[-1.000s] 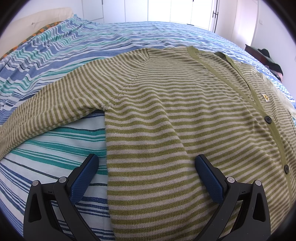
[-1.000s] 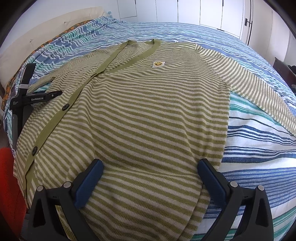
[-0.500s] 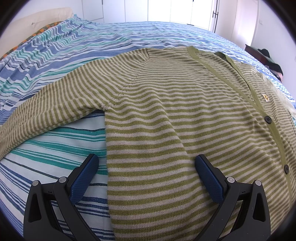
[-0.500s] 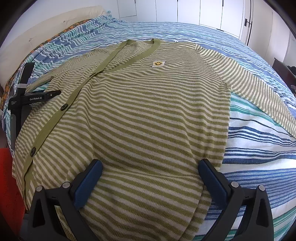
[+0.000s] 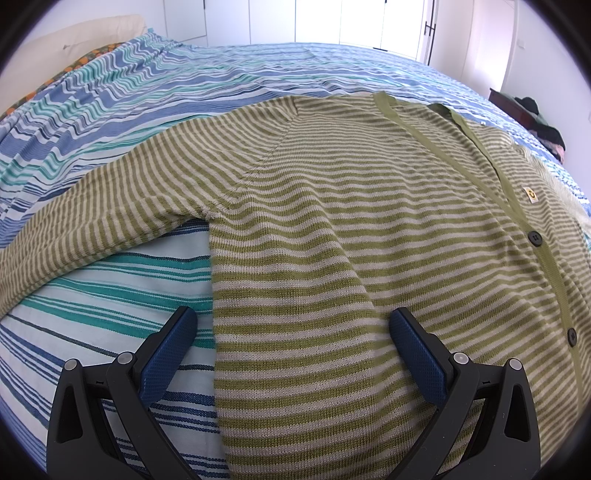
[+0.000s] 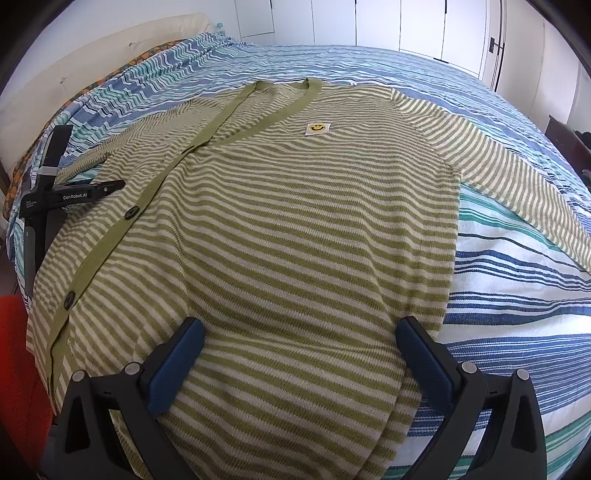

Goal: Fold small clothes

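A green and cream striped cardigan [image 6: 295, 221] lies flat, buttoned, on the bed, with a smiley patch [image 6: 317, 128] on its chest. It also fills the left wrist view [image 5: 351, 240]. Its one sleeve [image 5: 92, 221] stretches out to the left, the other sleeve [image 6: 517, 177] to the right. My left gripper [image 5: 293, 332] is open and empty, over the cardigan's left side seam near the hem. My right gripper [image 6: 301, 338] is open and empty, over the hem near the right side seam. The left gripper's body [image 6: 55, 195] shows at the left of the right wrist view.
The bed has a blue, teal and white striped cover [image 5: 147, 92]. A cream headboard [image 6: 92, 66] is at the far left. White closet doors [image 6: 388, 22] stand behind the bed. Dark furniture with clothes [image 5: 535, 110] stands at the right. Something red [image 6: 18, 369] is at the near left.
The right wrist view has shifted slightly, so the cardigan sits a little further left and lower. The left gripper has not visibly moved. Both stay open.
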`<action>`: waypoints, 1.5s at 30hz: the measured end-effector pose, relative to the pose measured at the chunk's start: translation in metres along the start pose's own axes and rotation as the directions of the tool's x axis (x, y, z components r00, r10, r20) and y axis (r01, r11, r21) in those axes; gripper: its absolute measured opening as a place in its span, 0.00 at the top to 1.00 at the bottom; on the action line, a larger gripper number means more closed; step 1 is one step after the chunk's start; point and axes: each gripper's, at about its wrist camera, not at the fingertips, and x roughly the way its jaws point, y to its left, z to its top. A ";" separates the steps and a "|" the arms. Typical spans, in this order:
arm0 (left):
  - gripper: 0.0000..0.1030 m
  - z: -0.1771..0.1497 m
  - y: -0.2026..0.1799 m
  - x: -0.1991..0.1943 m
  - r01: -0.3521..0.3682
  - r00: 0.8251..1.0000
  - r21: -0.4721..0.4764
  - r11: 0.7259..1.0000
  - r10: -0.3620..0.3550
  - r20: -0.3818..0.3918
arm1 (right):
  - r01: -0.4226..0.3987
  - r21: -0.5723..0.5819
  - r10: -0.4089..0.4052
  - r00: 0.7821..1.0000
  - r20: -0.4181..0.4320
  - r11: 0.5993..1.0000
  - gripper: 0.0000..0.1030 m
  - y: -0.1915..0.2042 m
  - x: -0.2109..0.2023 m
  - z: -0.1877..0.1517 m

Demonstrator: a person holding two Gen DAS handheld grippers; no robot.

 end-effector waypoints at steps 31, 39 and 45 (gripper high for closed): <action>0.00 0.001 0.000 0.000 -0.005 1.000 0.003 1.000 0.005 0.000 | -0.104 0.192 0.074 0.985 0.156 0.976 0.09 -0.042 -0.067 0.010; 0.00 0.002 -0.001 0.004 -0.008 1.000 0.005 1.000 0.008 0.001 | -0.125 0.719 -0.155 0.938 0.310 0.683 0.09 -0.232 -0.144 -0.026; 0.00 0.005 0.008 0.005 0.047 0.999 -0.030 0.998 -0.047 -0.014 | -0.224 0.923 -0.245 0.920 0.306 0.312 0.13 -0.367 -0.153 -0.090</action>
